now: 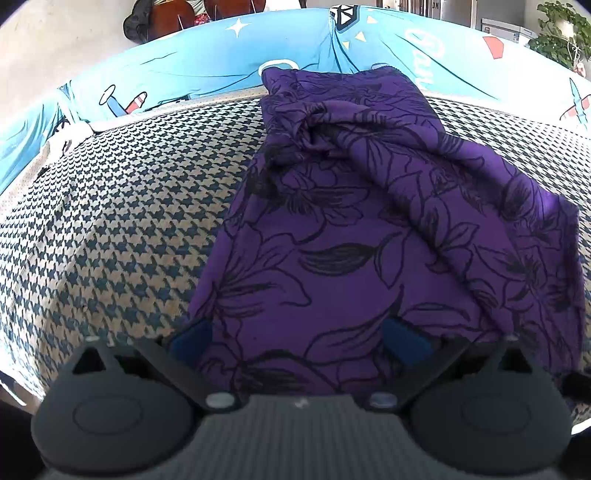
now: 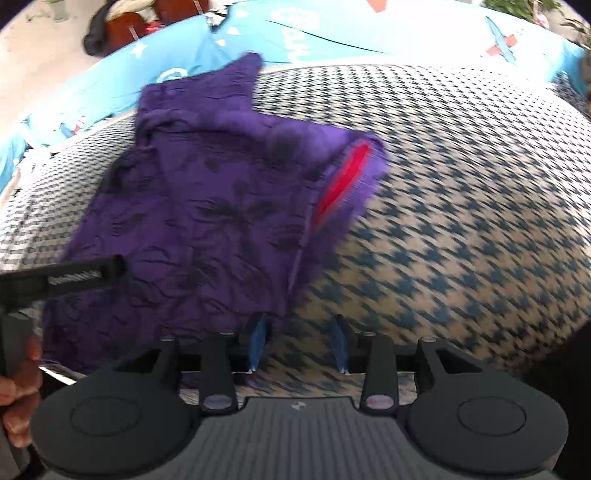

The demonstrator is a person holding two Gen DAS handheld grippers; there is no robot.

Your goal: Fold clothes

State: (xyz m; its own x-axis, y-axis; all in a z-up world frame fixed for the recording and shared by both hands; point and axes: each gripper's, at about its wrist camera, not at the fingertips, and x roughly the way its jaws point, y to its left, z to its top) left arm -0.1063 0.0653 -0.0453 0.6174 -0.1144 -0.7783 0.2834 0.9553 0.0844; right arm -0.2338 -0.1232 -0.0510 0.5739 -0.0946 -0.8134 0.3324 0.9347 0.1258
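Observation:
A purple garment with a black flower print lies rumpled and partly folded on a houndstooth cloth. My left gripper is open, its blue pads spread wide over the garment's near edge, holding nothing. In the right wrist view the garment lies to the left, with a red lining showing at one opening. My right gripper is open over the houndstooth cloth, just right of the garment's near corner. This view is blurred.
A light blue sheet with plane and star prints lies behind the houndstooth cloth. The left hand-held tool and the person's hand show at the left of the right wrist view. A potted plant stands at the far right.

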